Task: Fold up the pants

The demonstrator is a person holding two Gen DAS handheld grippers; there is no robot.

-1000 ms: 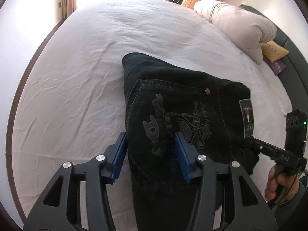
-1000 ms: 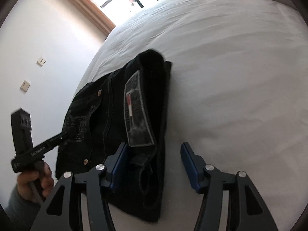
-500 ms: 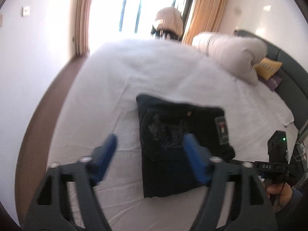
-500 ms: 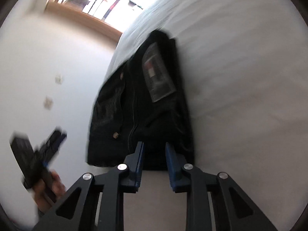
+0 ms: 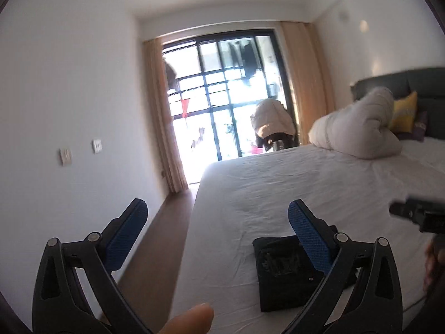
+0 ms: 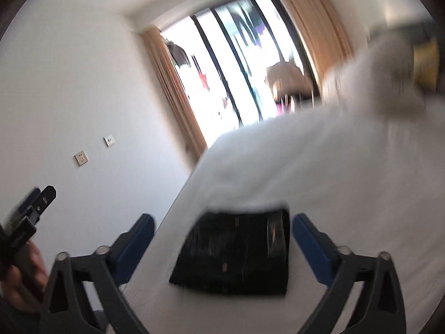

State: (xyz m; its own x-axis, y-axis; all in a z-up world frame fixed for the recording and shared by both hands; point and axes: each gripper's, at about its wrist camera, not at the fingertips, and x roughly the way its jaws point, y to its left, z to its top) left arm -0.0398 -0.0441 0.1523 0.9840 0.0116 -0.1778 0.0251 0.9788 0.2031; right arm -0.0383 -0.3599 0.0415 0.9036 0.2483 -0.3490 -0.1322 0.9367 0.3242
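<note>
The black pants lie folded into a compact rectangle on the white bed, near its left edge. My left gripper hovers well above them, aimed towards the window. Its jaws are opening wide and hold nothing. In the blurred right wrist view the pants lie below and beyond my right gripper. Its jaws are also opening, and the cloth is free of the pads. Each gripper shows at the edge of the other's view: right gripper, left gripper.
A rolled pale duvet and a yellow pillow lie by the dark headboard at the far right. A strip of brown floor runs between bed and white wall. Glass doors with curtains stand ahead.
Both grippers rose and pulled back from the pants, tilting up towards level. The left let go of the cloth and spread wide. The right narrowed, then spread wide. The pants stay folded on the bed.
</note>
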